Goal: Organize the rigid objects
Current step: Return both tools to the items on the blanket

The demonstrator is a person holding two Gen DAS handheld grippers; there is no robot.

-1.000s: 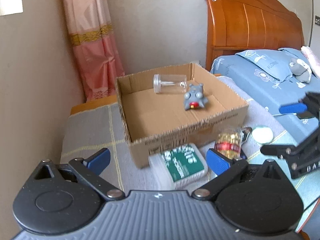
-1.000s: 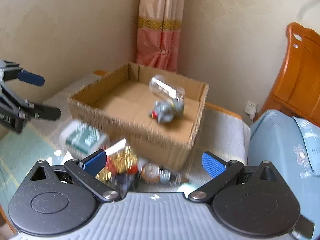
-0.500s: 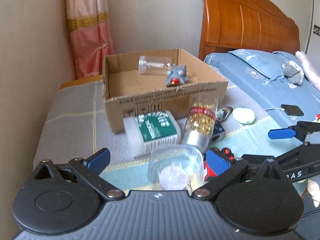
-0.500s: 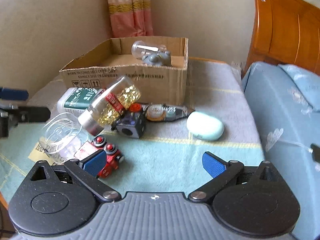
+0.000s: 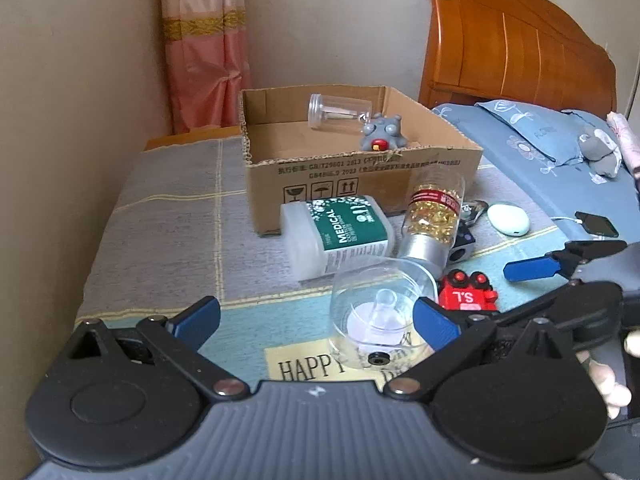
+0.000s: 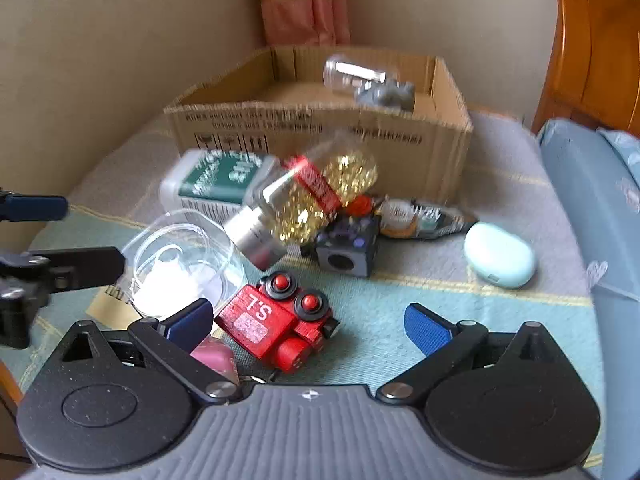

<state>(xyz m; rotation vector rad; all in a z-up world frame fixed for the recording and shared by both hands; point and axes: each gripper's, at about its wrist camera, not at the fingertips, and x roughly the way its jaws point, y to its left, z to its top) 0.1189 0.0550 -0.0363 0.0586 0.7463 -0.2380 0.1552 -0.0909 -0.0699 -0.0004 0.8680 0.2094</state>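
Observation:
An open cardboard box (image 5: 360, 176) holds a clear jar (image 5: 338, 112) and a grey toy figure (image 5: 382, 134). In front of it lie a white MEDICAL bottle (image 5: 340, 232), a bottle of gold capsules (image 5: 434, 216), a clear round container (image 5: 376, 316), a red toy train (image 6: 276, 322), a dark cube (image 6: 348, 248) and a mint case (image 6: 498, 256). My left gripper (image 5: 316, 318) is open, low over the cloth, with the clear container by its right finger. My right gripper (image 6: 308, 318) is open around the red train.
A foil packet (image 6: 420, 218) lies by the box. A pink object (image 6: 212, 358) sits under the right gripper's left finger. A wall runs along the left, a curtain (image 5: 204, 48) hangs behind, and a bed with a wooden headboard (image 5: 512, 48) stands right.
Both grippers have pulled back from the box and dropped low. The loose objects in front of the box came into view, and the right gripper now straddles the red train.

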